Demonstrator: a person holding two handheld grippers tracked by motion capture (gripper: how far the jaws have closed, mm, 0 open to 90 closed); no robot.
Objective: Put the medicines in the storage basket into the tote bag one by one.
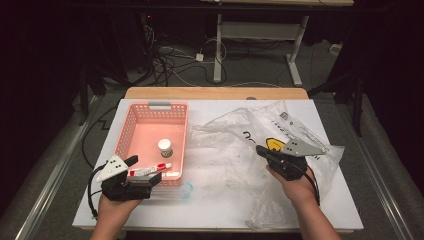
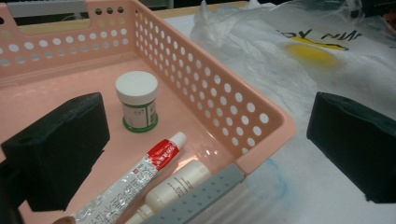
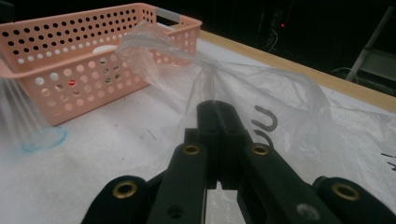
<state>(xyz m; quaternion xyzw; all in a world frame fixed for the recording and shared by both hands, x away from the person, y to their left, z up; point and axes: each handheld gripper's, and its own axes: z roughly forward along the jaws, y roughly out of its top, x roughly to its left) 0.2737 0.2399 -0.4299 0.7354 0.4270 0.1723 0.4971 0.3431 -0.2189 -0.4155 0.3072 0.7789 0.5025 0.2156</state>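
High view, hidden: tube (image 1: 149,170) partly behind left gripper (image 1: 142,170), inside pink basket (image 1: 131,120)
L jaws: apart, unloaded
R gripper (image 3: 215,108): clamped on plastic bag (image 3: 261,88)
Surface: white table (image 1: 150,205); room dark

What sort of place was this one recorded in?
Probably a lab or workshop set up for recording. A white-topped table stands on a dark floor strewn with loose cables, with the legs of a height-adjustable desk behind. On the table sit a pink basket and a clear plastic bag.

I take this for a lab: dark room, cables (image 1: 165,60) tangled on the floor at twelve o'clock beneath an adjustable desk frame (image 1: 260,42).
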